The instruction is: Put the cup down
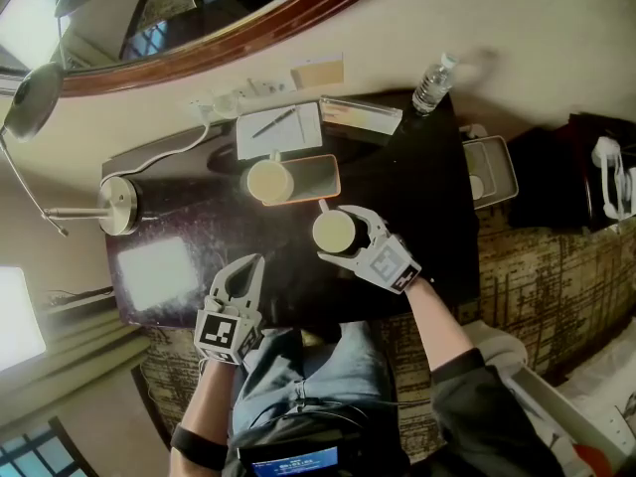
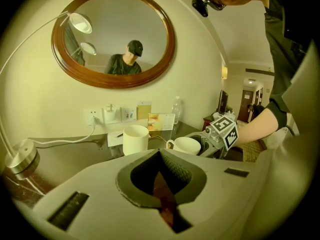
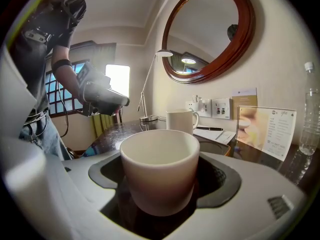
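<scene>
A white cup (image 1: 333, 235) sits between the jaws of my right gripper (image 1: 341, 229), which is shut on it over the dark table (image 1: 417, 197). In the right gripper view the cup (image 3: 161, 171) fills the gap between the jaws, empty and upright. Whether its base touches the table I cannot tell. A second white mug (image 1: 269, 180) stands on an orange-rimmed tray (image 1: 320, 175) just beyond it. My left gripper (image 1: 250, 263) is shut and empty near the table's front edge, left of the cup. From the left gripper view, the held cup (image 2: 186, 145) is right of the mug (image 2: 135, 139).
A lamp base (image 1: 119, 205) stands at the table's left. A notepad with a pen (image 1: 279, 127), a card stand (image 1: 360, 114) and a water bottle (image 1: 433, 82) line the back by the wall. A grey bin (image 1: 489, 172) sits off the right edge.
</scene>
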